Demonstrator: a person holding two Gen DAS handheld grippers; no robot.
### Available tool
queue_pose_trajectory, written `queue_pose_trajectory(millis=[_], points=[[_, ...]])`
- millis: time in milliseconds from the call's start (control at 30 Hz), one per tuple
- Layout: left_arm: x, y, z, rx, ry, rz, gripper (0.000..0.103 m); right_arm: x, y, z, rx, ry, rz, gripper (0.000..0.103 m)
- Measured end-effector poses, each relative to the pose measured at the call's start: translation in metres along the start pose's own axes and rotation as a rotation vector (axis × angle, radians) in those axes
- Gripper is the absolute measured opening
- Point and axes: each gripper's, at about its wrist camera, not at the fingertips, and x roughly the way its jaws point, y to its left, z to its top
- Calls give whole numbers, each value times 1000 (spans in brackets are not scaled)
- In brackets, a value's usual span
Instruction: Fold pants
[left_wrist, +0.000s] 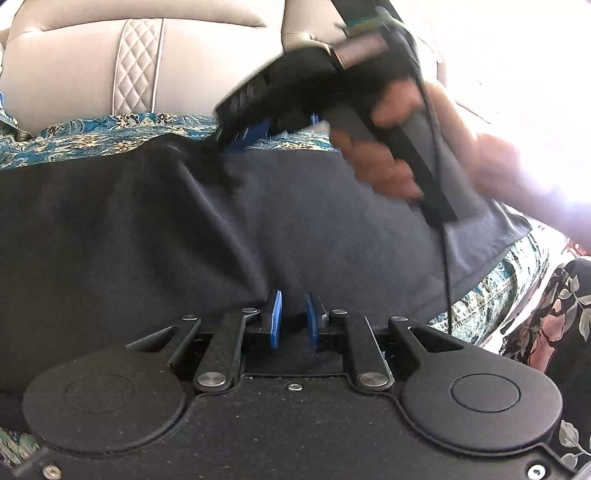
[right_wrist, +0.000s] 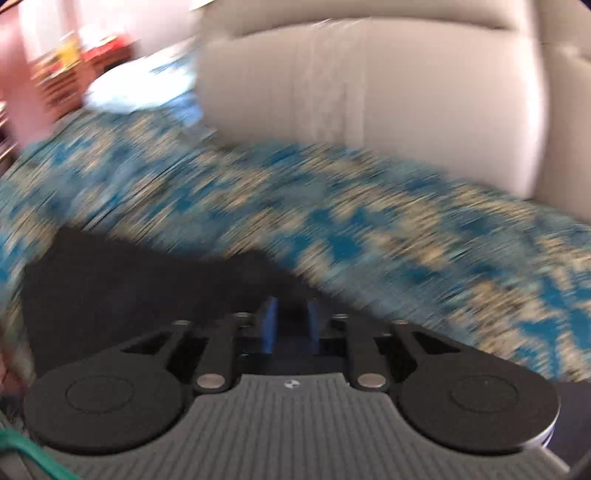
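Dark navy pants (left_wrist: 147, 229) lie spread over a blue patterned bedspread (left_wrist: 92, 136). My left gripper (left_wrist: 293, 317) is shut on their near edge, with cloth pinched between its blue pads and creases running out from the grip. My right gripper (left_wrist: 251, 134), held by a hand (left_wrist: 388, 166), is at the far edge, where the cloth tents up into its pads. In the blurred right wrist view, the right gripper (right_wrist: 291, 321) has dark cloth between its blue pads, and a corner of the pants (right_wrist: 129, 295) hangs with it above the bedspread (right_wrist: 369, 221).
A beige padded headboard (left_wrist: 74, 74) stands behind the bed and also fills the top of the right wrist view, headboard (right_wrist: 369, 92). A black cable (left_wrist: 447, 258) hangs from the right gripper. A person's floral garment (left_wrist: 554, 325) is at the right edge. Blurred shelves (right_wrist: 62, 62) stand far left.
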Motion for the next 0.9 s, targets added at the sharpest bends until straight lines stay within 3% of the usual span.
queue_pose_trajectory(millis=[33,100,133,167,200,300,333,367,433,500,567,633,667,800,900], points=[[1,-1,0,1,1,1,15,4,5,-7,-29,16,-1,51],[1,-2,1,2,5,6,15,1,11,-17,-116,-26,-90,51],[1,-3,1,2,7,8,15,2,8,-19,-131,-37,-166,56],[1,-3,2,3,8,9,15,1,1,-19,-106,-51,-228,68],[1,-4,2,4,9,12,15,-1,-11,-18,-53,-62,-280,68],[2,-7,3,8,11,20,15,-2,-42,-19,4,-85,-668,60],[1,-7,3,10,12,22,15,-7,-51,-21,16,-74,-769,48],[2,-7,3,12,13,23,15,-17,-60,-24,58,-88,-779,49],[2,-8,3,11,16,24,15,-50,-77,-35,195,-162,-647,60],[2,-8,5,9,20,24,15,-76,-84,-49,275,-205,-571,60],[1,-8,8,-5,31,20,25,-93,-81,-63,279,-228,-555,63],[-3,-8,12,-19,29,23,42,-104,-71,-82,274,-230,-491,65],[-5,-9,13,-17,17,37,46,-105,-67,-90,264,-225,-450,67],[-7,-8,21,27,-4,116,46,-105,-49,-121,157,-143,-366,71],[4,0,38,34,-7,165,43,-105,-60,-127,133,-130,-414,76]])
